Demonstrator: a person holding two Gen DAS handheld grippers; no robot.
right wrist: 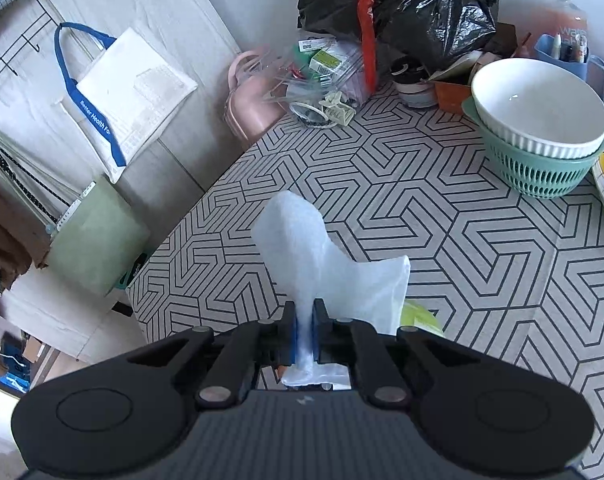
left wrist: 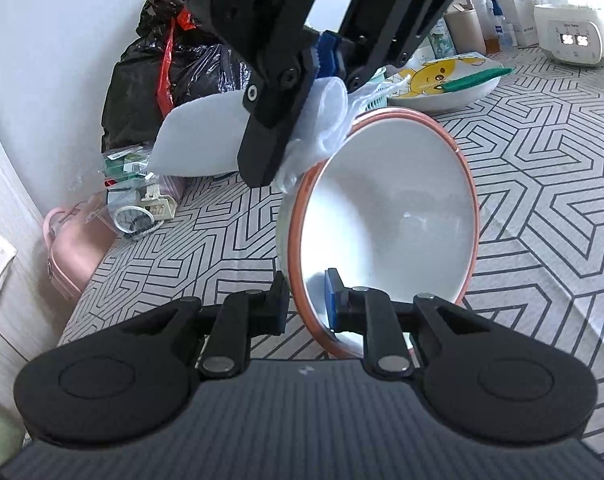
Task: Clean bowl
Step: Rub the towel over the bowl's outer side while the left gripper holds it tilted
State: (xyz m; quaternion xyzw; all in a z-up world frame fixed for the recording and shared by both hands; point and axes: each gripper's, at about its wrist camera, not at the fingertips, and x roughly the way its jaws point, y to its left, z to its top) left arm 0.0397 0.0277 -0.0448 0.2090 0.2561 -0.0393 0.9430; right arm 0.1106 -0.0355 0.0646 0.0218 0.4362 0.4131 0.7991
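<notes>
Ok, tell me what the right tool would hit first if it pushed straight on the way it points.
The right tool, shut on the white wipe, points down at the patterned tablecloth. The wipe's free end would likely touch that bare cloth first; nothing else seems to lie in line, though depth is unclear.

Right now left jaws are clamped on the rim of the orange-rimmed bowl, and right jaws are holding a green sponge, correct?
Not quite. The left gripper does clamp the rim of the orange-rimmed bowl, but the right gripper holds a white cloth, not a green sponge. The right wrist view shows it.
</notes>
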